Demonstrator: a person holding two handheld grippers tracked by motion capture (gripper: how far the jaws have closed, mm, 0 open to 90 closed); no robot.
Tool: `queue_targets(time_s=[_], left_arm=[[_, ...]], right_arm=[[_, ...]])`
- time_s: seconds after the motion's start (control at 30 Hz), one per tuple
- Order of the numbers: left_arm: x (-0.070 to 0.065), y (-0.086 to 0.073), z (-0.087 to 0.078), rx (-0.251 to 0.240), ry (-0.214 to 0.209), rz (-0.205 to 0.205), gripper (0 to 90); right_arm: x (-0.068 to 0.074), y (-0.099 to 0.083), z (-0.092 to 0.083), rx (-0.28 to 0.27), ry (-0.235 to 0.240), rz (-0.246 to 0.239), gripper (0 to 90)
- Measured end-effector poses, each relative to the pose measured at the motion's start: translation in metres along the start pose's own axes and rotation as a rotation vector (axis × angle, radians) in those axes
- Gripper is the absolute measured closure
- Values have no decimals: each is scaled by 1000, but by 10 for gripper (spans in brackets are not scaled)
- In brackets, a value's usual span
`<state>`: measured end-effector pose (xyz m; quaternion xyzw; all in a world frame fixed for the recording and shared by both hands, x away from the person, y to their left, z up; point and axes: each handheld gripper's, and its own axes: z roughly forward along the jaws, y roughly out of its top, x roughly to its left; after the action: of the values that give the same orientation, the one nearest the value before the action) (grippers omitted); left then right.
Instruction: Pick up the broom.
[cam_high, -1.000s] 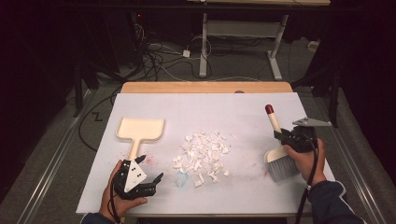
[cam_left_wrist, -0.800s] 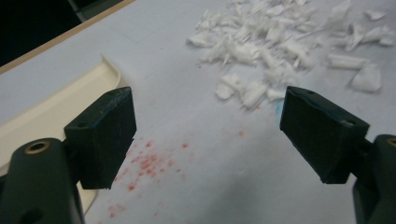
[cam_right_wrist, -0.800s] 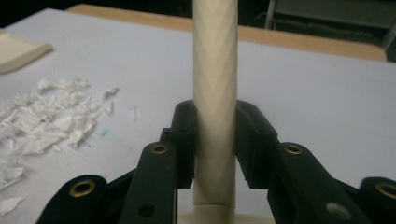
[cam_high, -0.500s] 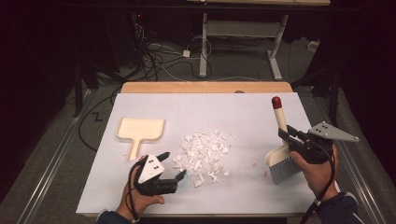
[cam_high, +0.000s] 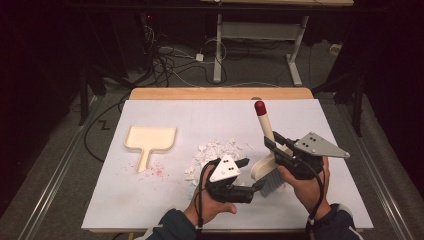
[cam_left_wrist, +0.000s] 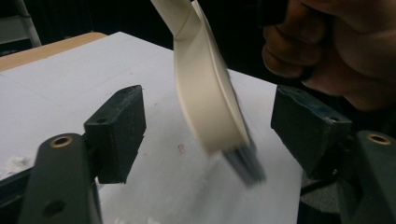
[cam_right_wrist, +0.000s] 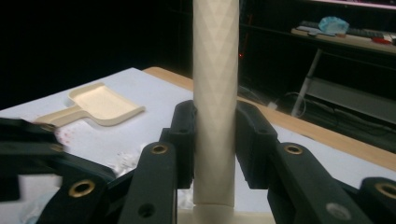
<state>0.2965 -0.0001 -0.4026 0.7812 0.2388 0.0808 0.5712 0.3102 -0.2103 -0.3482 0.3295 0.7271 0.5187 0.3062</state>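
Observation:
A cream brush (cam_high: 265, 125) with a red handle tip and grey bristles hangs tilted above the white table's front right. My right gripper (cam_high: 274, 145) is shut on its handle (cam_right_wrist: 215, 56), which stands upright between the pads. My left gripper (cam_high: 252, 174) has come in from the left, and its jaws have just been closing. The brush head (cam_left_wrist: 205, 93) sits between its two pads (cam_left_wrist: 116, 126) without touching either. A pile of white paper scraps (cam_high: 215, 152) lies mid-table. A cream dustpan (cam_high: 150, 140) lies flat at the left, handle toward me.
Red specks (cam_high: 157, 171) dot the white board (cam_high: 200, 115) beside the dustpan's handle. A wooden strip (cam_high: 220, 93) runs along the table's far edge. Beyond it are cables (cam_high: 165, 55) on the floor and a desk frame (cam_high: 295, 55). The dustpan (cam_right_wrist: 105, 105) also appears in the right gripper view.
The left gripper moved right, from the front left to the brush head, and its jaws narrowed. The right gripper lifted the brush and carried it left toward the table's middle.

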Motion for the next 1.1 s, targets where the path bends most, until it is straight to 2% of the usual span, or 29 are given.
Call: queue_targets(time_s=[0.07, 0.13, 0.2, 0.23, 0.3, 0.43, 0.47, 0.53, 0.57, 0.6, 0.63, 0.67, 0.77, 0.8, 0.83, 0.87, 0.9, 0.93, 0.97, 1.0, 1.03, 1.07, 1.1], left_arm=[[3, -2, 6, -6, 4, -32, 318], [8, -4, 8, -14, -19, -62, 389], [10, -5, 9, -15, -23, -70, 455], [14, -8, 8, -16, -50, -81, 503], [15, -9, 6, -17, -41, -76, 604], [18, -10, 1, -18, -39, -55, 635], [20, -9, -2, -2, -45, -23, 646], [19, -8, -5, 11, -54, 19, 646], [19, -8, -5, 11, -54, 19, 647], [19, -7, -9, 31, -64, 58, 647], [19, -7, -9, 31, -64, 58, 647], [20, -7, -13, 48, -69, 91, 647], [25, -7, -22, 87, -97, 130, 647], [27, -7, -25, 95, -104, 144, 647], [27, -7, -25, 95, -104, 144, 647], [30, -7, -31, 123, -138, 169, 647], [30, -7, -31, 123, -138, 169, 647], [30, -8, -33, 132, -145, 181, 647], [30, -11, -36, 164, -196, 205, 647], [30, -11, -36, 164, -196, 205, 647], [28, -12, -37, 174, -211, 225, 647], [25, -15, -39, 199, -244, 262, 646], [25, -15, -39, 199, -244, 262, 646]], right_arm=[[7, 0, 1, -5, 14, -10, 718], [13, -1, 2, -5, 34, -16, 717], [16, -1, 2, -6, 35, -16, 717], [20, -2, 1, -9, 43, -31, 716], [22, -2, -1, -20, 43, -31, 716], [20, -2, -6, -24, 63, -32, 711], [17, -2, -10, -31, 96, -37, 703], [14, -2, -14, -36, 123, -51, 691], [14, -2, -14, -36, 123, -51, 691], [11, -2, -18, -35, 158, -75, 651], [10, -2, -20, -34, 173, -95, 626], [8, -2, -21, -24, 204, -112, 602], [1, -6, -25, 30, 270, -179, 525], [-2, -9, -26, 51, 307, -200, 505], [-4, -11, -27, 77, 332, -222, 476], [-6, -14, -27, 100, 345, -244, 462], [-8, -18, -28, 122, 365, -262, 454], [-8, -18, -28, 122, 365, -262, 454], [-11, -24, -25, 160, 423, -261, 418], [-11, -28, -23, 178, 439, -260, 409], [-11, -31, -20, 197, 464, -263, 405], [-10, -34, -17, 219, 497, -269, 395], [-10, -34, -17, 219, 497, -269, 395]])
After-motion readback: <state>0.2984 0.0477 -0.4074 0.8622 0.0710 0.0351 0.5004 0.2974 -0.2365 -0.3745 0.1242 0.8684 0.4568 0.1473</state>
